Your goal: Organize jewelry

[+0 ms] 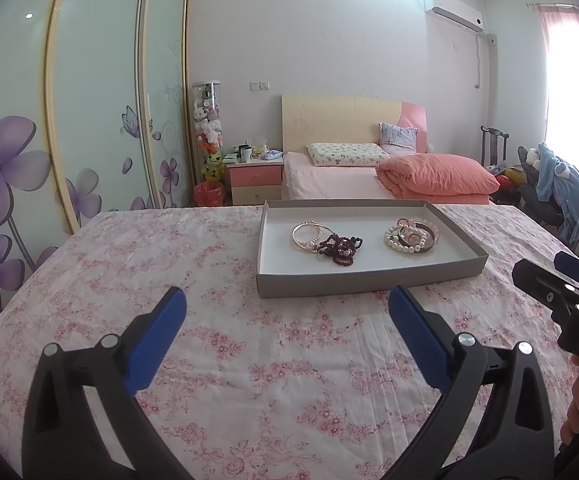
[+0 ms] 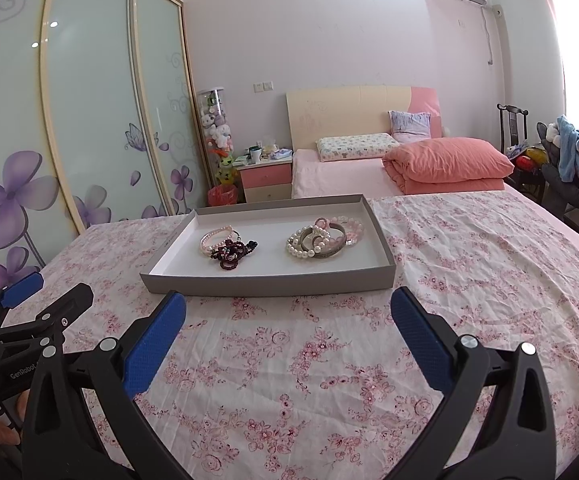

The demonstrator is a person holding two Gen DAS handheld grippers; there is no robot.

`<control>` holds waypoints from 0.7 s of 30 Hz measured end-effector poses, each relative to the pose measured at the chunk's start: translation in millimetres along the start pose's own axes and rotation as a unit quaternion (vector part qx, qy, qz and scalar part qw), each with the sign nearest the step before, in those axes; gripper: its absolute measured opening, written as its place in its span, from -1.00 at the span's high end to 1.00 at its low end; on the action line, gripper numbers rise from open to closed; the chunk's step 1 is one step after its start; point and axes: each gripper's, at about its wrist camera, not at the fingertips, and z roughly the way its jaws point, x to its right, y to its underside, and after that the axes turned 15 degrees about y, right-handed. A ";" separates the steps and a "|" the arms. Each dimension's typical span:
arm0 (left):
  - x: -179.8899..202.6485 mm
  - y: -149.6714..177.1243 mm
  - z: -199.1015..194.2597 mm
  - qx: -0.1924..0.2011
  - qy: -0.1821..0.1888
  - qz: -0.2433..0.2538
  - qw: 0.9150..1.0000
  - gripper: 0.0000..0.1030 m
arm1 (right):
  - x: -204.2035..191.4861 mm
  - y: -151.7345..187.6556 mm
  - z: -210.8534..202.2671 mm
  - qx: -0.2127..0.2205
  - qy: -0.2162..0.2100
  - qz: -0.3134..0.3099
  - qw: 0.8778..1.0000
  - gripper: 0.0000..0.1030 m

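Observation:
A shallow grey tray point(image 1: 369, 278) point(image 2: 265, 282) with a white floor rests on a pink floral tablecloth point(image 1: 249, 360) point(image 2: 309, 360). Inside it lie two heaps of jewelry: a dark red bead bracelet point(image 1: 339, 246) point(image 2: 233, 252) tangled with a thin pearl bangle point(image 1: 307, 234) point(image 2: 215, 238) on the left, and white pearl bracelets point(image 1: 405, 240) point(image 2: 309, 246) with pink pieces on the right. My left gripper point(image 1: 287, 300) is open, short of the tray's near wall. My right gripper point(image 2: 289, 302) is open too, just before the tray. Both hold nothing.
The right gripper's body point(image 1: 561, 292) shows at the left view's right edge; the left gripper's body point(image 2: 29, 312) shows at the right view's left edge. Behind the table are a bed point(image 1: 369, 176), a nightstand point(image 1: 255, 176) and sliding wardrobe doors point(image 1: 89, 120).

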 end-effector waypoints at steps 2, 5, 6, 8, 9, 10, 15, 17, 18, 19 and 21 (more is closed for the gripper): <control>0.0 -0.3 -0.1 0.000 0.000 0.000 1.000 -0.92 | 0.2 -0.9 0.7 0.000 0.000 0.000 1.000 -0.97; 0.3 0.2 0.0 0.000 0.001 0.000 1.000 -0.92 | 0.1 -0.4 0.5 0.000 0.000 0.000 1.000 -0.97; 0.3 0.0 0.5 0.000 0.001 0.000 1.000 -0.92 | 0.2 -1.1 0.8 0.000 0.000 0.000 1.000 -0.97; 0.3 -0.1 0.7 0.000 0.001 0.000 1.000 -0.92 | 0.3 -1.1 0.9 -0.001 0.000 0.000 1.000 -0.97; 0.6 0.6 0.9 -0.001 0.001 0.000 1.000 -0.92 | 0.3 -1.2 0.9 -0.001 0.000 0.000 1.000 -0.97; 0.7 0.7 0.9 -0.001 0.001 0.000 1.000 -0.92 | 0.3 -0.9 0.7 -0.001 0.000 0.000 1.000 -0.97; 0.9 0.8 1.2 -0.001 0.001 0.001 1.000 -0.92 | -0.5 0.3 0.5 -0.001 0.000 0.000 1.000 -0.97; 0.8 0.4 1.1 -0.001 0.001 0.001 1.000 -0.92 | -0.2 -0.2 0.6 -0.001 0.000 0.000 1.000 -0.97; 0.9 0.7 0.9 0.000 0.001 0.001 1.000 -0.92 | -0.3 0.1 0.4 -0.001 0.000 0.000 1.000 -0.97; 1.1 1.2 0.7 0.001 0.001 0.001 1.000 -0.92 | -0.1 -0.6 0.9 -0.001 0.000 0.000 1.000 -0.97; 1.8 2.7 0.3 0.004 -0.001 0.000 1.000 -0.92 | 0.0 -1.1 1.2 -0.001 0.000 0.000 1.000 -0.97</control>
